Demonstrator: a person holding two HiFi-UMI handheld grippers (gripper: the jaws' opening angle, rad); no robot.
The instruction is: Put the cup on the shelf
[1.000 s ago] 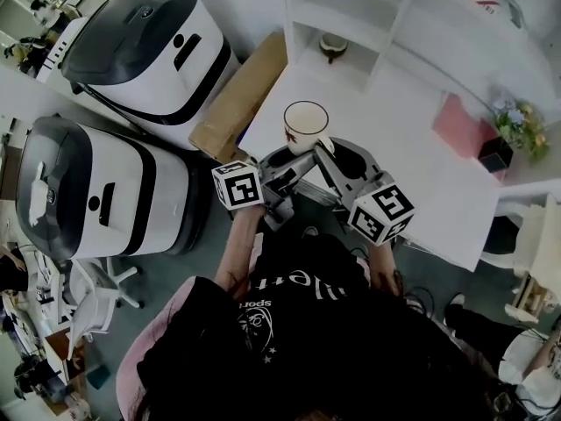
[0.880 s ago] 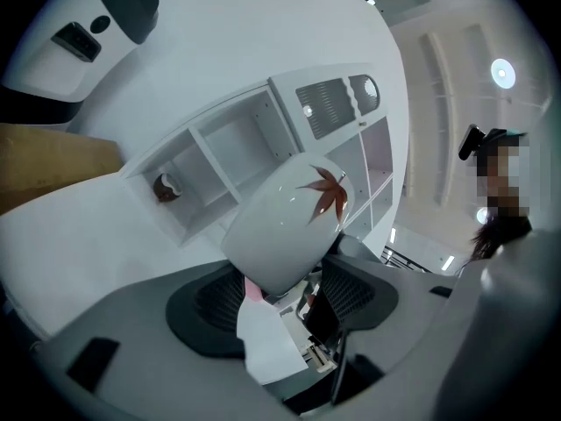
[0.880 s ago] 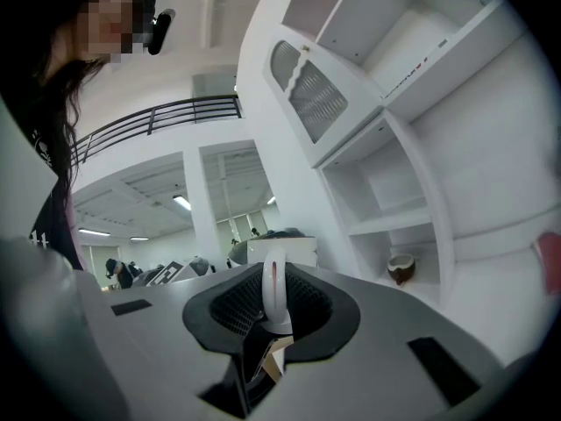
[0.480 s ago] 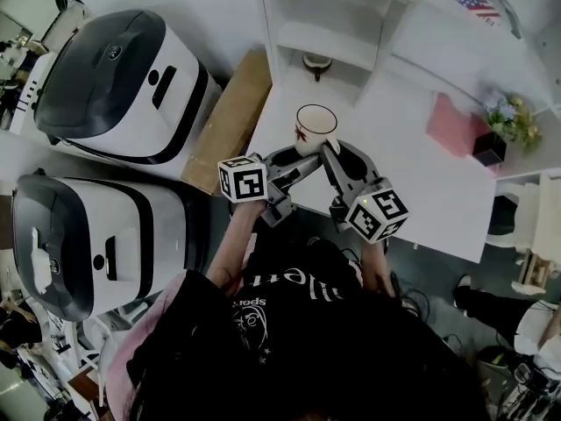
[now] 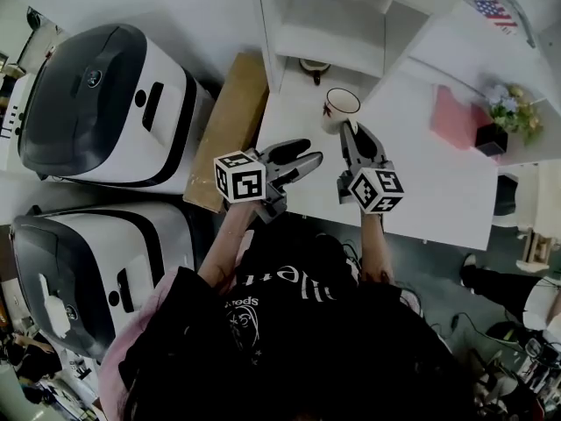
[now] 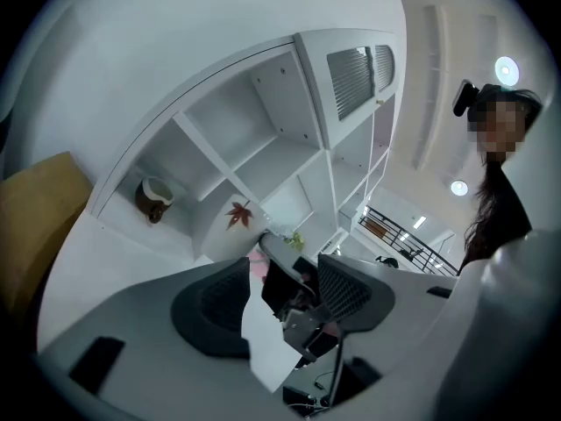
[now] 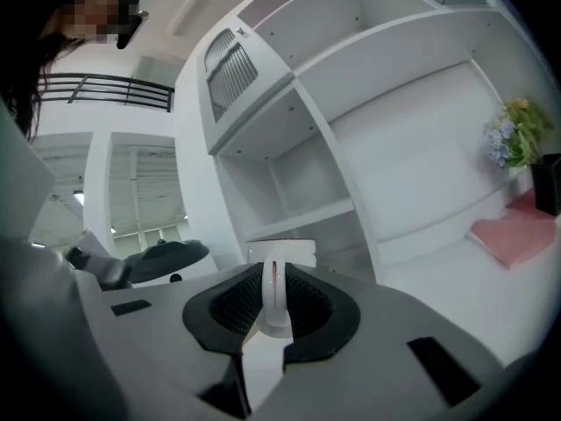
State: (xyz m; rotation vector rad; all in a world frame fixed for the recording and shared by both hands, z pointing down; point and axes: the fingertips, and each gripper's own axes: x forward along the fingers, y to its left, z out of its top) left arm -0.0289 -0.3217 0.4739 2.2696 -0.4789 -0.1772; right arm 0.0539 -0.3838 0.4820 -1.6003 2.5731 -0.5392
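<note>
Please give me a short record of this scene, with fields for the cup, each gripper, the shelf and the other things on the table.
cup: white, red leaf print, in front of the shelf, not yet on it
right gripper: shut on the cup's handle
left gripper: jaws closing, nothing between them, apart from the cup
shelf: white, brown pot in a bottom compartment
table: white; pink flat item, flowers in a dark pot

White cup point(image 5: 340, 106) with red leaf print, white shelf point(image 5: 326, 35), brown-and-cream pot point(image 5: 313, 67), pink pad point(image 5: 454, 119), tan cardboard point(image 5: 226, 130).
</note>
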